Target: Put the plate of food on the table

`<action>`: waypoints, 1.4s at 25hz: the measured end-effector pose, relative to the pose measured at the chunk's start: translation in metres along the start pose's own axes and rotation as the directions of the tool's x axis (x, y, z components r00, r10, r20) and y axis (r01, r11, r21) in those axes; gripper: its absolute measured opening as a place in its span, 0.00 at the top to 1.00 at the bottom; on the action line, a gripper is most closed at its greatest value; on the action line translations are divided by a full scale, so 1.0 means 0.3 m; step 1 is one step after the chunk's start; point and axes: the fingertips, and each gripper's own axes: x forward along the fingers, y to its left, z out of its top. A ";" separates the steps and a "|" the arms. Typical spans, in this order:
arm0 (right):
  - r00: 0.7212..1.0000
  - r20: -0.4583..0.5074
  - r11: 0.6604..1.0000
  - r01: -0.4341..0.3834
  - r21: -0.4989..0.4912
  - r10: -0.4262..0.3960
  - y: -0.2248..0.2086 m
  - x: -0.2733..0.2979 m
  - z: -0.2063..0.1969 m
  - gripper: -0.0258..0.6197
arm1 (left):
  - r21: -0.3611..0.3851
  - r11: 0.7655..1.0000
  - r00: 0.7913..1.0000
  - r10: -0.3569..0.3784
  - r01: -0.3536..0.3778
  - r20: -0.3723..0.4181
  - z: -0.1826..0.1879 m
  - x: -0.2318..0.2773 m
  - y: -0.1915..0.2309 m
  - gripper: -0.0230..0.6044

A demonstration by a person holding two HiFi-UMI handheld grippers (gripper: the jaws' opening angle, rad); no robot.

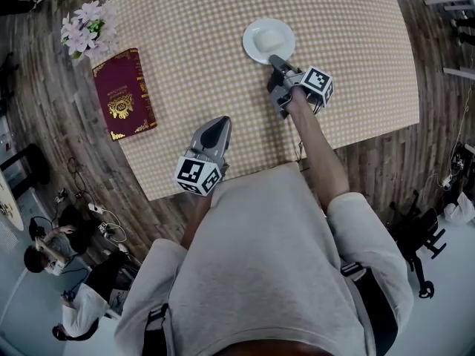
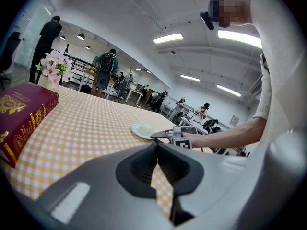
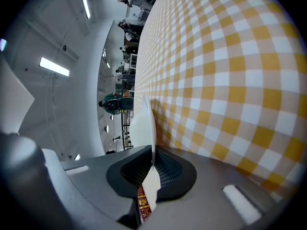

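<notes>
A white plate (image 1: 268,39) with a pale mound of food sits on the checked tablecloth (image 1: 193,50) at the far middle of the table. My right gripper (image 1: 276,60) is shut on the plate's near rim. In the right gripper view the picture is rolled sideways, and the plate (image 3: 144,123) runs edge-on into the closed jaws of the right gripper (image 3: 152,164). The left gripper view shows the plate (image 2: 144,130) and the right gripper (image 2: 163,134) low over the cloth. My left gripper (image 1: 217,128) hovers near the table's front edge, shut with nothing in it (image 2: 157,169).
A burgundy book (image 1: 124,93) lies at the table's left, with a bunch of pale flowers (image 1: 89,30) behind it. The table's front edge runs just below the left gripper. Seated people (image 1: 44,254) are on the floor at the lower left.
</notes>
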 end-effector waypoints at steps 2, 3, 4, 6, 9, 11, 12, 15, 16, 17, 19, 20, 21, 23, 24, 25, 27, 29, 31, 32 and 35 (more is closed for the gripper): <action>1.000 -0.002 1.000 0.009 0.000 -0.009 -0.003 0.004 -0.003 0.94 | -0.003 1.000 1.000 -0.001 0.001 0.001 -0.001 -0.001 0.001 0.95; 1.000 -0.004 1.000 0.011 0.004 -0.011 -0.006 0.005 -0.005 0.94 | -0.005 1.000 1.000 -0.002 0.002 0.001 -0.002 -0.001 0.002 0.95; 1.000 -0.004 1.000 0.014 0.009 -0.014 -0.008 0.005 -0.007 0.94 | -0.006 1.000 1.000 -0.002 0.002 0.001 -0.003 -0.002 0.002 0.95; 1.000 0.000 1.000 0.023 0.010 -0.023 -0.009 0.003 -0.007 0.93 | -0.007 1.000 1.000 -0.003 0.003 0.002 -0.002 -0.003 0.002 0.95; 0.999 0.013 1.000 0.031 0.002 -0.031 0.003 -0.002 -0.003 0.83 | -0.009 1.000 1.000 -0.004 0.004 0.005 0.002 -0.003 0.004 0.95; 0.999 0.010 0.999 0.038 0.023 -0.038 0.008 0.001 -0.007 0.79 | -0.009 1.000 1.000 -0.005 0.005 0.006 0.004 -0.003 0.007 0.95; 0.999 0.009 0.998 0.048 0.040 -0.048 0.008 0.002 -0.011 0.75 | -0.010 1.000 1.000 -0.005 0.005 0.007 0.004 -0.002 0.010 0.95; 0.996 0.012 0.995 0.084 0.055 -0.085 0.011 -0.001 -0.020 0.73 | -0.012 1.000 1.000 -0.006 0.006 0.009 0.005 0.000 0.011 0.95; 0.996 0.010 0.994 0.092 0.052 -0.093 0.011 -0.002 -0.022 0.73 | -0.013 1.000 1.000 -0.006 0.007 0.009 0.005 0.001 0.010 0.95; 0.995 0.010 0.994 0.099 0.052 -0.100 0.010 -0.003 -0.024 0.73 | -0.013 1.000 1.000 -0.007 0.007 0.009 0.006 0.001 0.009 0.95; 0.993 0.015 0.992 0.114 0.055 -0.115 0.006 -0.009 -0.023 0.71 | -0.014 1.000 1.000 -0.008 0.008 0.011 0.007 0.002 0.009 0.95; 0.993 0.017 0.991 0.120 0.057 -0.121 0.007 -0.011 -0.022 0.68 | -0.014 1.000 1.000 -0.008 0.008 0.011 0.008 0.002 0.010 0.95; 0.992 0.016 0.991 0.124 0.058 -0.125 0.009 -0.012 -0.023 0.64 | -0.015 1.000 1.000 -0.007 0.007 0.012 0.008 0.002 0.012 0.95; 0.990 0.006 0.989 0.137 0.050 -0.138 0.018 -0.010 -0.027 0.61 | -0.016 1.000 1.000 -0.006 0.006 0.014 0.009 0.003 0.015 0.95; 0.989 0.004 0.989 0.145 0.043 -0.145 0.024 -0.009 -0.028 0.55 | -0.017 1.000 1.000 -0.007 0.007 0.015 0.010 0.003 0.015 0.95; 0.989 0.004 0.988 0.150 0.036 -0.150 0.033 -0.008 -0.029 0.51 | -0.017 1.000 1.000 -0.008 0.008 0.016 0.011 0.004 0.015 0.95; 0.988 0.002 0.988 0.153 0.027 -0.153 0.050 0.001 -0.031 0.41 | -0.016 1.000 1.000 -0.010 0.010 0.017 0.013 0.006 0.017 0.95; 0.988 -0.002 0.988 0.154 0.017 -0.154 0.058 0.005 -0.033 0.38 | -0.016 1.000 1.000 -0.010 0.011 0.019 0.014 0.007 0.016 0.95; 0.987 -0.002 0.987 0.159 0.011 -0.159 0.059 -0.005 -0.034 0.37 | -0.016 1.000 1.000 -0.011 0.012 0.020 0.014 0.007 0.013 0.95; 0.986 -0.001 0.986 0.164 0.012 -0.164 0.058 -0.012 -0.036 0.37 | -0.016 1.000 1.000 -0.012 0.012 0.021 0.015 0.007 0.013 0.95; 0.984 0.001 0.984 0.180 0.010 -0.180 0.063 -0.033 -0.043 0.30 | -0.014 1.000 1.000 -0.014 0.014 0.022 0.016 0.006 0.011 0.95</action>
